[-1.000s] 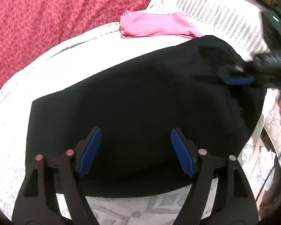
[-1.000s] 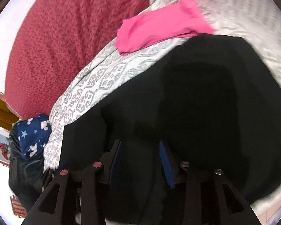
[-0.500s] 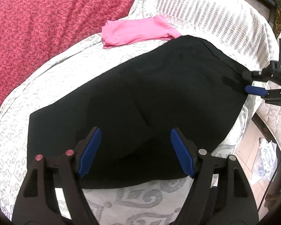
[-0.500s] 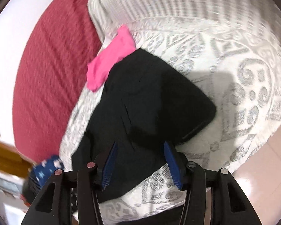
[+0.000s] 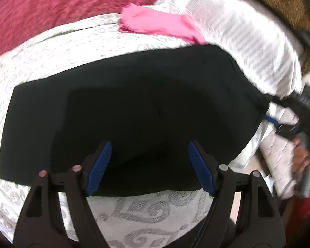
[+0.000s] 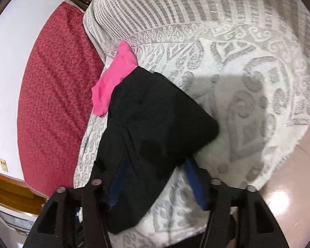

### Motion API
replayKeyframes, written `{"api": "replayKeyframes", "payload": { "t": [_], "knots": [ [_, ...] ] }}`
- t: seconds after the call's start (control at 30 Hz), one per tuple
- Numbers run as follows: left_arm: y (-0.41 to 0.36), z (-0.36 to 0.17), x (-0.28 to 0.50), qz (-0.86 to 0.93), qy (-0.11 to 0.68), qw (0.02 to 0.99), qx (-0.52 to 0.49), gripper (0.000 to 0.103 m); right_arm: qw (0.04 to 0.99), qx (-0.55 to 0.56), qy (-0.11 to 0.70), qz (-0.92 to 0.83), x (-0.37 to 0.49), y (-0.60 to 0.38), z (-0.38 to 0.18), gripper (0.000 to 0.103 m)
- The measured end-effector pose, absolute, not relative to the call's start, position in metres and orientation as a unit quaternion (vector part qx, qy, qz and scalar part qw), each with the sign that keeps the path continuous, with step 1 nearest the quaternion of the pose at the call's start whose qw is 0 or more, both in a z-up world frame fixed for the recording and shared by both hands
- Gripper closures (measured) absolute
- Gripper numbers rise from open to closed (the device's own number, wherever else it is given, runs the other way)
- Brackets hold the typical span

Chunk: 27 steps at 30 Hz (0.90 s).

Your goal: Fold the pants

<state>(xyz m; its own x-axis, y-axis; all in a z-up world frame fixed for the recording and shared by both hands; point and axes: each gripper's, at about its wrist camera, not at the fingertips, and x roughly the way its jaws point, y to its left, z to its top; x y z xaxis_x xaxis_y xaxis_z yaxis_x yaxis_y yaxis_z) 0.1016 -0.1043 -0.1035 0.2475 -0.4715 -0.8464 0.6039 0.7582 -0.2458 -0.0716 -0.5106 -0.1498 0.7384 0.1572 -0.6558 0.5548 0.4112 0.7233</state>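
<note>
Right wrist, right gripper point(image 6: 155, 183) opening wider, black pants point(image 6: 155, 122) seemingly released

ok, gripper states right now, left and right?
Left gripper: open, holding nothing, above the black pants.
Right gripper: jaws opening, pants edge between them, not pinched.

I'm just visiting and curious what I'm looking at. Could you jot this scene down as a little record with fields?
Setting: bed with a white patterned bedspread
Main item: black pants, lying flat, already folded
Other clothing: pink garment beside the pants, its edge tucked under them
Also on bed: red blanket
Left gripper: open, over the pants, holding nothing
Right gripper: jaws opening, pants edge between them
</note>
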Motion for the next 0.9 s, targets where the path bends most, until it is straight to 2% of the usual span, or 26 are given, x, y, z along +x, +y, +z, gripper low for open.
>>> {"api": "replayKeyframes", "payload": {
  "t": [0.17, 0.33, 0.43, 0.53, 0.73, 0.9],
  "knots": [
    [-0.082, -0.101, 0.121, -0.314, 0.514, 0.798, 0.032, 0.026, 0.771, 0.524, 0.327, -0.153, -0.063, -0.506, -0.154, 0.036],
    [-0.077, -0.115, 0.138, -0.311, 0.532, 0.788, -0.003, 0.026, 0.759, 0.54, 0.322, -0.167, -0.066, -0.508, -0.154, 0.038],
    [-0.086, -0.125, 0.135, -0.307, 0.536, 0.786, 0.014, 0.026, 0.758, 0.538, 0.319, -0.188, -0.069, -0.512, -0.152, 0.089],
    [-0.087, -0.122, 0.131, -0.316, 0.526, 0.789, 0.03, 0.026, 0.787, 0.501, 0.306, -0.191, -0.062, -0.501, -0.131, 0.089],
    [-0.066, -0.117, 0.147, -0.321, 0.538, 0.779, -0.019, 0.026, 0.896, 0.291, 0.302, -0.147, -0.013, -0.419, -0.052, 0.089],
    [-0.012, -0.119, 0.174, -0.279, 0.543, 0.787, -0.091, 0.026, 0.936, 0.107, 0.331, -0.045, 0.03, -0.306, -0.034, 0.089]
  ]
}}
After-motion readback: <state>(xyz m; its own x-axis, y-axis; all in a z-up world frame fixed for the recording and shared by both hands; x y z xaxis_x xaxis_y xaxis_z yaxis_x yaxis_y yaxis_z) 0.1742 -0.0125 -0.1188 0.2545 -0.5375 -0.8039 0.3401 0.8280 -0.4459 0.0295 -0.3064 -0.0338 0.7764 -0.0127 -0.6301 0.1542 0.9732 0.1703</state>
